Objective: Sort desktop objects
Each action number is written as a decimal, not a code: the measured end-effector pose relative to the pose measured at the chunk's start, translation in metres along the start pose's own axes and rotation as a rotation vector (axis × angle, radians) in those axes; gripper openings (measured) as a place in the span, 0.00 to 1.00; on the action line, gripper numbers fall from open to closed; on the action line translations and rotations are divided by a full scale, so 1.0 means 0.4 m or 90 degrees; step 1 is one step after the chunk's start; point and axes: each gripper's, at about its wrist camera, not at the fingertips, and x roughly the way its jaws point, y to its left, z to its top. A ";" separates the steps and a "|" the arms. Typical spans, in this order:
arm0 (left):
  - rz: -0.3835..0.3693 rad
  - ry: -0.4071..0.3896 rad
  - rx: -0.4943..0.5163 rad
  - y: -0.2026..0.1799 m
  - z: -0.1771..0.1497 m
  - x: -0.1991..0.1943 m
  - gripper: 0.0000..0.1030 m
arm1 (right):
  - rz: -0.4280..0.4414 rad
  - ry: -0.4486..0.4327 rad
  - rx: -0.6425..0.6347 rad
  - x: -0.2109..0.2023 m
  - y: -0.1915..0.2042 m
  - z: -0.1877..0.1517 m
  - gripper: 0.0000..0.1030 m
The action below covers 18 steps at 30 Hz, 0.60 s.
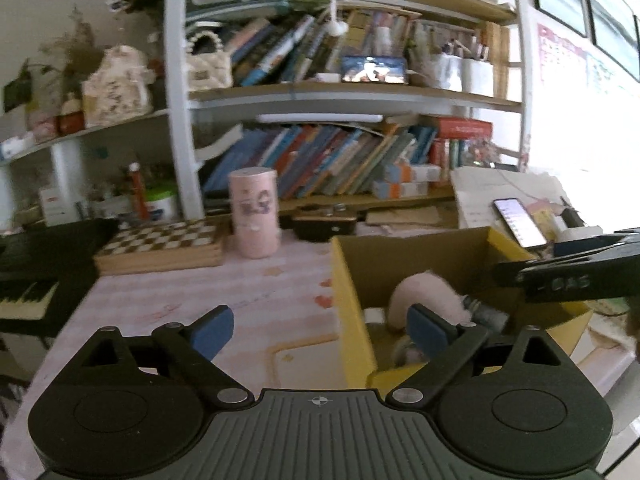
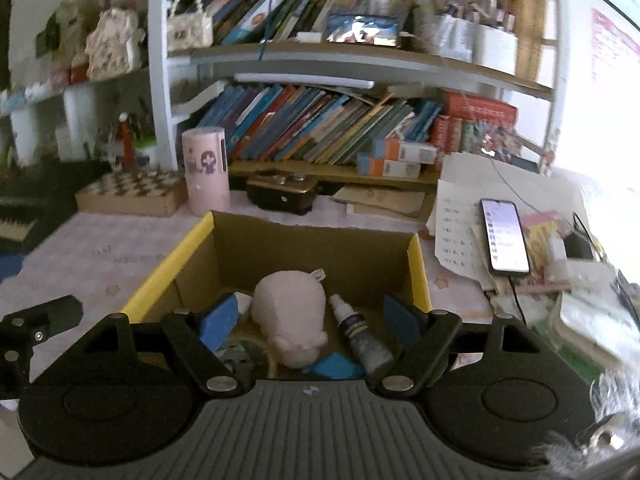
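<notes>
While both jaws stand spread and empty, the right gripper (image 2: 308, 322) hangs above the yellow-rimmed box (image 2: 420, 276) holding the pink plush (image 2: 290, 312) and bottle (image 2: 360, 336); the left gripper (image 1: 320, 330) straddles its left wall, bare counter (image 1: 200, 292) leftward.

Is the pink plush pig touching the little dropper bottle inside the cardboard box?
Cannot tell. In the right wrist view the pink plush pig lies right beside the dropper bottle in the cardboard box, but blur hides whether a gap remains.
</notes>
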 end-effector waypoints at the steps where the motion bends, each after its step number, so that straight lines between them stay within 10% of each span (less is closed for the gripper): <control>1: 0.007 0.000 -0.001 0.007 -0.007 -0.010 0.94 | -0.004 -0.005 0.008 -0.013 0.008 -0.010 0.77; 18: 0.030 0.020 0.004 0.108 -0.138 -0.203 0.97 | -0.039 0.007 0.030 -0.208 0.194 -0.188 0.82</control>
